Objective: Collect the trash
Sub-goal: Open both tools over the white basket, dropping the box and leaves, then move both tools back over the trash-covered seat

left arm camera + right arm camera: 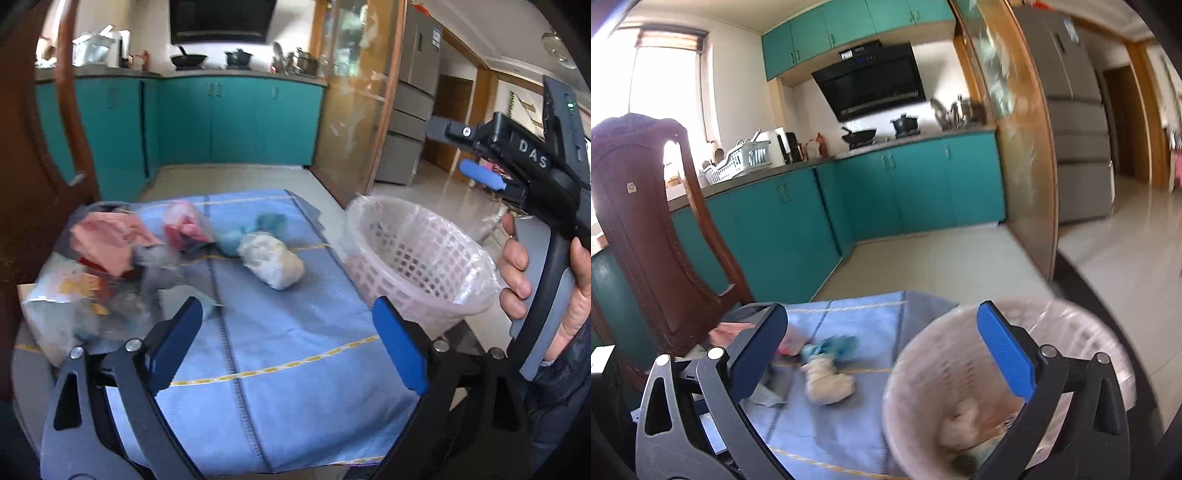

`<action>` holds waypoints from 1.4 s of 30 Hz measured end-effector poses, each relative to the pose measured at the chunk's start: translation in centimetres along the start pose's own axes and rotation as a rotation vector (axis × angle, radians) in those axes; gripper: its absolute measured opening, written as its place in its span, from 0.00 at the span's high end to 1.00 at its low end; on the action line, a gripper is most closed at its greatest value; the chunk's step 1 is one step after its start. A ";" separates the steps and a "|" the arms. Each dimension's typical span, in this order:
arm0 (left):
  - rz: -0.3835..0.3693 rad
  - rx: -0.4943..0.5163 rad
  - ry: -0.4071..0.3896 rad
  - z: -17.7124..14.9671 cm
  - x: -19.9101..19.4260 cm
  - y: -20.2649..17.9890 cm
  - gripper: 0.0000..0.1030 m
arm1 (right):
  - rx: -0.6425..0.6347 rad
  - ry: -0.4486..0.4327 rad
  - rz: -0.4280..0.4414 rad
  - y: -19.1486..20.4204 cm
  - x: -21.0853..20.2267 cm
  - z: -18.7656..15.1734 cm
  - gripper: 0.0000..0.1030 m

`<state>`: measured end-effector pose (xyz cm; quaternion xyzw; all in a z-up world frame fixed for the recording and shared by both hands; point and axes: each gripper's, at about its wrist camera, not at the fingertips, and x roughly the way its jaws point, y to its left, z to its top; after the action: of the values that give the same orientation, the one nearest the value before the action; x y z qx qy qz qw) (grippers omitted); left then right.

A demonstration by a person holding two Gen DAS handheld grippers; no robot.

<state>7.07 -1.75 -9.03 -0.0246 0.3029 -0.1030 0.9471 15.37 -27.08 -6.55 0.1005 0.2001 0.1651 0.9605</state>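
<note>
Left tongs (288, 343): jaws spread wide, nothing between the blue pads; they hang over the near part of the blue cloth (280, 369).

Right tongs (882, 354): jaws spread wide, nothing gripped; they sit above the near rim of the basket (916, 373). In the left view the right tongs appear at the far right, held by a hand (535, 280) on a grey handle, just beyond the basket.

Surface: covered by the blue cloth with yellow stitched lines.

Basket: white lattice plastic, lined with a clear bag, upright at the right edge of the cloth. The right view shows pale crumpled trash (960, 421) already lying at its bottom; details blurred.

Trash on the cloth, left view:
- white wad (273, 264), near the middle, nearest the basket but apart from it.
- teal wad (251, 230), just behind the white wad, touching it.
- pink-red wrapper (184, 227), left of the teal wad.
- pink paper (107, 243), far left.
- clear plastic heap with orange and grey scraps (85, 295), at the left edge, blurred, just left of the left tongs' left pad.

Surroundings: dark wooden chair (646, 236) at the left of the surface; teal cabinets (923, 184) beyond; grey fridge (1075, 122) at the right.
</note>
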 end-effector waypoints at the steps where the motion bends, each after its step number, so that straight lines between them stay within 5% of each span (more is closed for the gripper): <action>1: 0.017 0.002 -0.007 -0.1 -0.3 0.4 0.08 | -0.012 0.005 -0.015 0.3 0.2 0.0 0.02; 16: 0.058 0.015 -0.004 -1.7 -1.5 1.9 0.03 | -0.017 0.139 0.004 3.7 4.1 -0.3 0.03; 21: 0.047 -0.010 -0.021 -1.9 -2.1 2.6 0.03 | -0.049 0.188 0.003 4.6 5.4 -0.9 0.15; 25: 0.059 -0.025 -0.016 -2.2 -2.2 3.1 0.03 | -0.053 0.225 0.009 4.9 6.1 -1.4 0.44; 28: 0.057 -0.040 -0.004 -2.4 -2.1 3.5 0.03 | -0.053 0.242 0.019 5.3 6.5 -1.5 0.57; 42: 0.062 -0.045 0.024 -3.0 -1.7 3.9 0.03 | -0.097 0.297 0.005 5.6 7.8 -2.5 0.59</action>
<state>4.71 2.45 -10.94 -0.0352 0.3170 -0.0674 0.9454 19.55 -18.84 -10.06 0.0290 0.3318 0.1898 0.9236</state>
